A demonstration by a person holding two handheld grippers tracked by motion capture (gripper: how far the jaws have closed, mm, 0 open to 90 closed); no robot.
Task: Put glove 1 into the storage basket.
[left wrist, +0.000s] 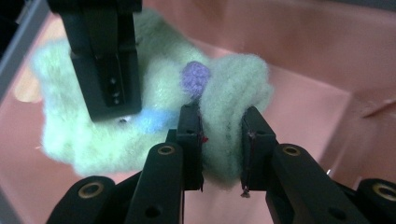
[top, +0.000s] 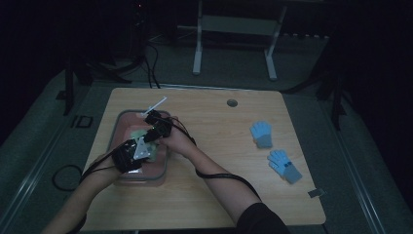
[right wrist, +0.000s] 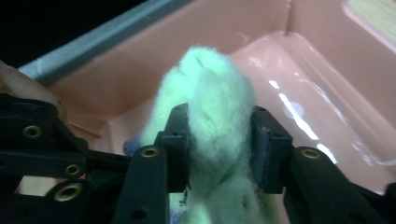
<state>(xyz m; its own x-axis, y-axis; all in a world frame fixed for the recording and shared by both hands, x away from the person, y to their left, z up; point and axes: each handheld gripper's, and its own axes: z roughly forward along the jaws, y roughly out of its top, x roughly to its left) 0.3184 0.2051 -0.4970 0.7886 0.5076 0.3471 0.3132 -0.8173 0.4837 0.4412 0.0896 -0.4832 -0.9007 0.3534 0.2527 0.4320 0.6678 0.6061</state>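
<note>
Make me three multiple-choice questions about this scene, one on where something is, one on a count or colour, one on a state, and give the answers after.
1. Where is the fuzzy green glove?
A. on the bare table
B. inside the pink bin
C. on the floor

2. How many blue gloves lie on the table at the right?
A. one
B. two
C. four

3. What is the left hand-held gripper doing?
A. pinching a fold of the green glove
B. hanging open above the bin
C. holding a blue glove

Answers: 1 B, pink walls surround the glove in both gripper views. 2 B, the high view shows two blue gloves lying apart. 3 A, green fabric is squeezed between its pads in the left gripper view.
</note>
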